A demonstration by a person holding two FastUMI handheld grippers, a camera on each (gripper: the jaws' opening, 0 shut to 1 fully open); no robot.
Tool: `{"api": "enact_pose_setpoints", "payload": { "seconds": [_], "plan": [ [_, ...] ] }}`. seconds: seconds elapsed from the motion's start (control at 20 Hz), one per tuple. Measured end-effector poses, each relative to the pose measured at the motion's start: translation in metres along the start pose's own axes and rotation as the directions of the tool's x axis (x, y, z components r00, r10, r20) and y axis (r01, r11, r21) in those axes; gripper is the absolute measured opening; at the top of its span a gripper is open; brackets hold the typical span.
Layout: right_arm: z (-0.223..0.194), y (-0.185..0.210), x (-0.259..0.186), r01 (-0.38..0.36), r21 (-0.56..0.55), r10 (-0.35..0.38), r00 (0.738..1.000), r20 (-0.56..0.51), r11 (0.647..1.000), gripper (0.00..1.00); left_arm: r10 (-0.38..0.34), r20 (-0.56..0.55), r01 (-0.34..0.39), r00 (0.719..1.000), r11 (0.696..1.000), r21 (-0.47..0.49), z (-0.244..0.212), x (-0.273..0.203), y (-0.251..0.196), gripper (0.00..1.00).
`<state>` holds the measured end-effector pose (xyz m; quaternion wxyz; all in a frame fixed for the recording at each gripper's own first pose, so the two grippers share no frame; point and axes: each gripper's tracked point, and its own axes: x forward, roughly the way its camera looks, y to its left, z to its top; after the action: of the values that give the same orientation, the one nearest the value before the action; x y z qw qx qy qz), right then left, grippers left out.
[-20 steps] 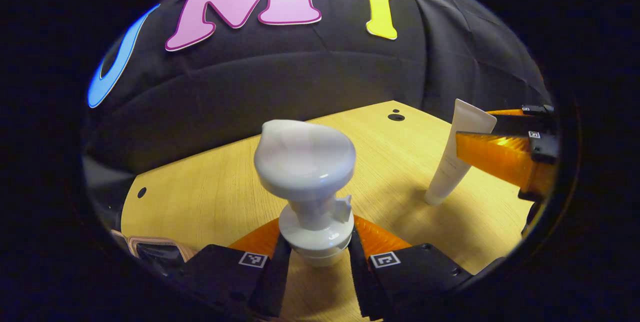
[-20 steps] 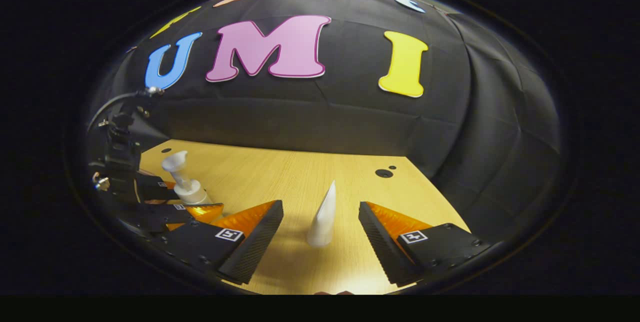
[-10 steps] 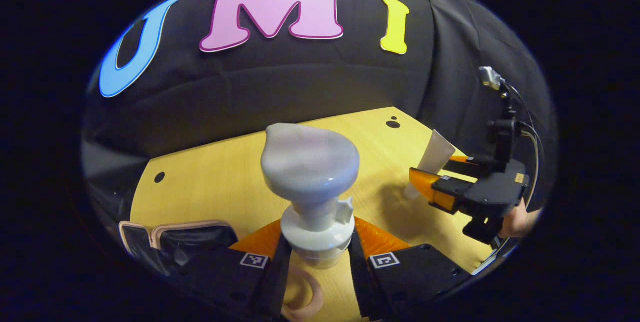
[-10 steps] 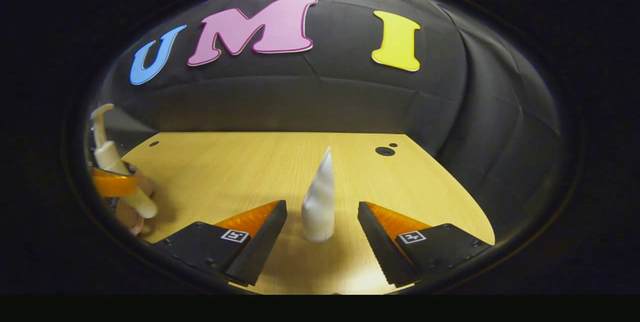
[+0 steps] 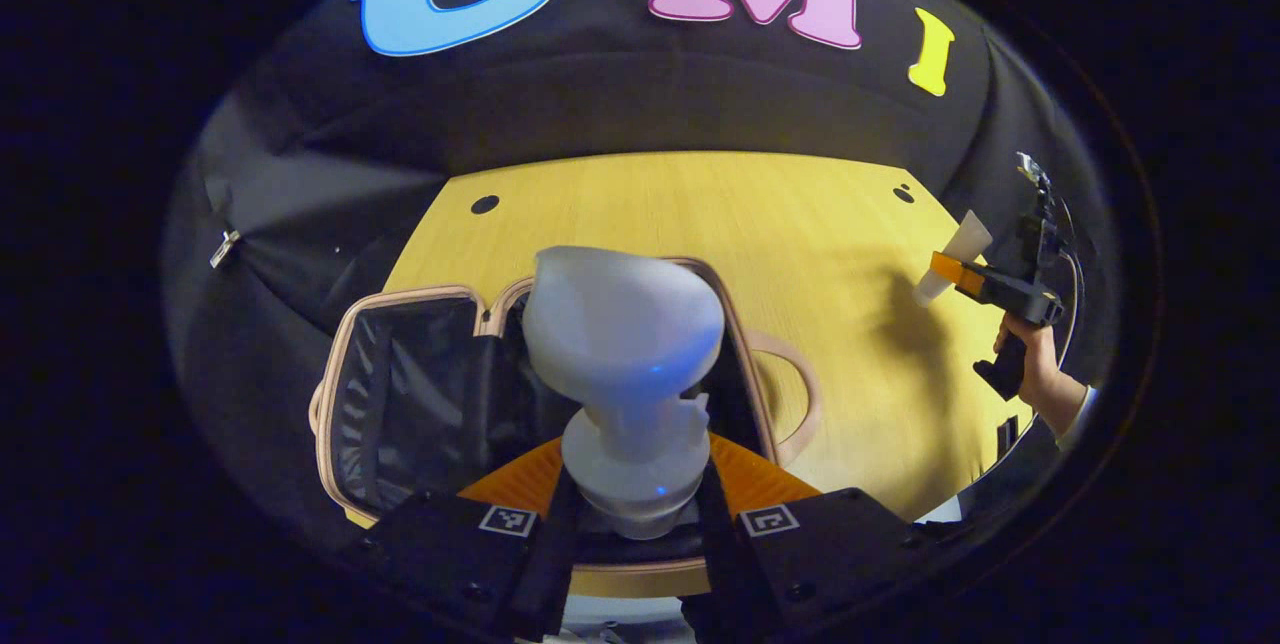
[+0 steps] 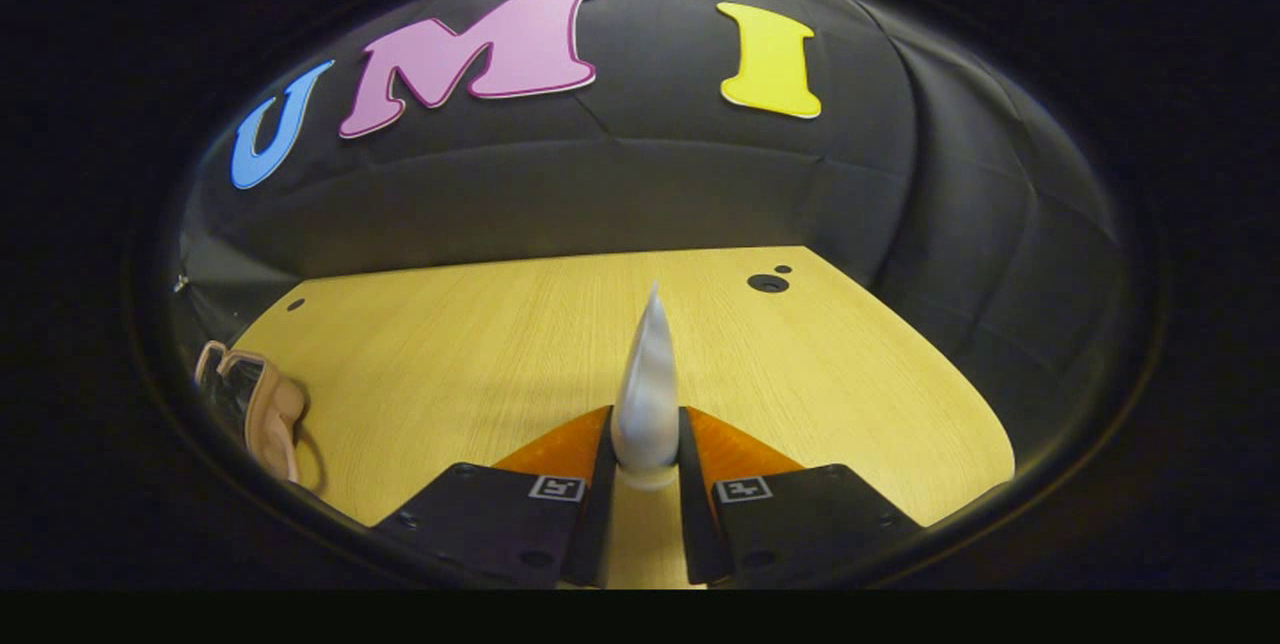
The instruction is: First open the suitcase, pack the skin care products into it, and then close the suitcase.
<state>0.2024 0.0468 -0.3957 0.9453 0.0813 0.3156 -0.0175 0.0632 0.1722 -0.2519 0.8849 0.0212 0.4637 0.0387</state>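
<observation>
The left gripper [image 5: 632, 524] is clamped on the neck of a white pump bottle [image 5: 622, 364], both fingers pressing just under the collar. That grip appears chosen to keep the bottle upright and its broad pump head clear of the fingers. The bottle hangs directly above the open suitcase [image 5: 400, 394], whose dark lining and pale pink rim lie spread on the wooden table [image 5: 720, 214]. In my judgement the suitcase is already opened and this product is positioned for lowering into it.

The right gripper [image 6: 645, 514] is closed on the lower end of a white tube [image 6: 648, 384], which stands tip-up between its fingers. Whether the tube's base touches the table cannot be told.

The left gripper view gives the suitcase interior in full, and at its right edge the right gripper [image 5: 985, 279] with the tube and the hand [image 5: 1030, 369] holding it, well apart from the suitcase. The right gripper view offers a bare stretch of table ahead and a sliver of the suitcase rim [image 6: 262, 404] at far left.
</observation>
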Motion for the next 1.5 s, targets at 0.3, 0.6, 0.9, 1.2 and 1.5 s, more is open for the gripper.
{"api": "enact_pose_setpoints", "payload": {
  "seconds": [0.3, 0.6, 0.9, 1.2, 1.5],
  "plan": [
    [0.026, 0.027, -0.06, -0.075, 0.012, 0.074, 0.995, 0.061, 0.997, 0.32, -0.076, -0.224, 0.081, 0.972, 0.997, 0.014, -0.026, 0.004, 0.014, 0.59],
    [0.053, 0.057, -0.128, -0.159, 0.015, 0.156, 0.98, 0.12, 0.987, 0.32, -0.094, -0.476, 0.146, 0.874, 0.986, 0.075, -0.049, 0.036, 0.019, 0.59],
    [0.049, 0.109, -0.176, -0.256, 0.034, 0.251, 0.963, 0.101, 0.966, 0.32, -0.042, -0.679, 0.105, 0.733, 0.993, 0.052, -0.085, 0.08, 0.042, 0.6],
    [0.021, 0.174, -0.203, -0.342, -0.037, 0.342, 0.94, 0.001, 0.939, 0.32, -0.092, -0.579, 0.114, 0.81, 0.993, 0.002, -0.08, 0.091, 0.036, 0.8],
    [-0.022, 0.279, -0.21, -0.532, 0.095, 0.539, 0.812, -0.224, 0.841, 0.32, -0.126, -0.295, 0.146, 0.947, 0.988, 0.048, -0.039, 0.035, 0.063, 0.99]
  ]
}}
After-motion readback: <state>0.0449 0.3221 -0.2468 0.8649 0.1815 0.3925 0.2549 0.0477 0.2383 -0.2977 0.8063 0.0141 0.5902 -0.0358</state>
